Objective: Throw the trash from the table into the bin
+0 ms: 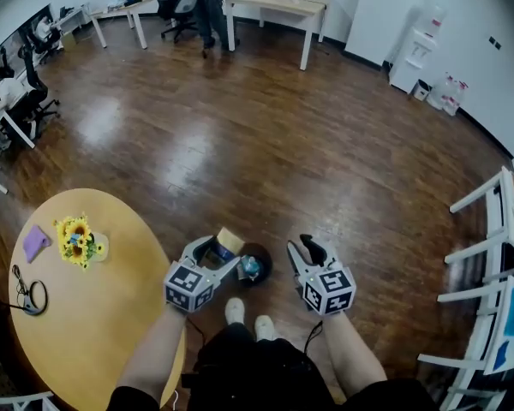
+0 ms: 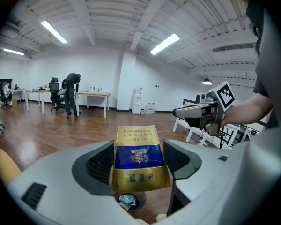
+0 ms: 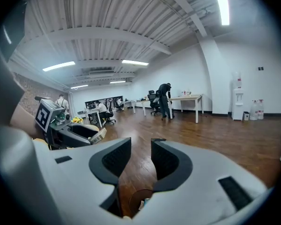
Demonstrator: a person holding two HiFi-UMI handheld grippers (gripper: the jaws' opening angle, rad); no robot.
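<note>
My left gripper (image 1: 218,248) is shut on a gold and blue cardboard box (image 1: 230,240), which sticks out forward between the jaws (image 2: 139,156). The box hangs just left of and above a small dark round bin (image 1: 255,264) on the floor, with some crumpled trash inside (image 2: 129,200). My right gripper (image 1: 311,248) hovers to the right of the bin. Its jaws stand a little apart with nothing between them (image 3: 140,156), and the bin (image 3: 143,201) shows below them. The left gripper (image 3: 91,135) with the box is visible from the right gripper view.
A round yellow table (image 1: 111,315) stands at the left with a sunflower bunch (image 1: 79,240), a purple object (image 1: 36,242) and a black cord (image 1: 30,296). The wearer's shoes (image 1: 248,315) are just behind the bin. A white rack (image 1: 497,255) is at right. Desks and a person (image 1: 210,7) are far back.
</note>
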